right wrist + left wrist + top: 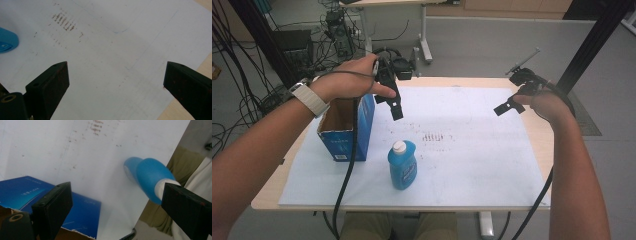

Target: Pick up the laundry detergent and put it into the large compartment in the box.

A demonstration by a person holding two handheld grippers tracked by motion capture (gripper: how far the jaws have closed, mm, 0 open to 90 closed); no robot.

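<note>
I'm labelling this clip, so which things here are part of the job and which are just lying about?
Part of the job:
- blue bottle, upright on the sheet
- open blue box
- left gripper, open above them
- right gripper, open, off to the side

Lying about:
- white sheet with brown marks
- cables behind the table

White paper sheet (pixel 472 150) covers most of the wooden table (pixel 267 192); bare wood shows at the front-left corner, right edge & back strip. Sheet carries a patch of short brown streaks (pixel 434 136) near centre, w/ scattered brown specks around it; faint pencil-like outlines show in the right gripper view. Behind the table: grey floor, a desk's white leg (pixel 426 42), tangle of black cables and electronics (pixel 334 35) at back left. Dark metal post (pixel 597 45) slants up at right. Khaki trousers (pixel 399 226) under the table's front edge.
</note>
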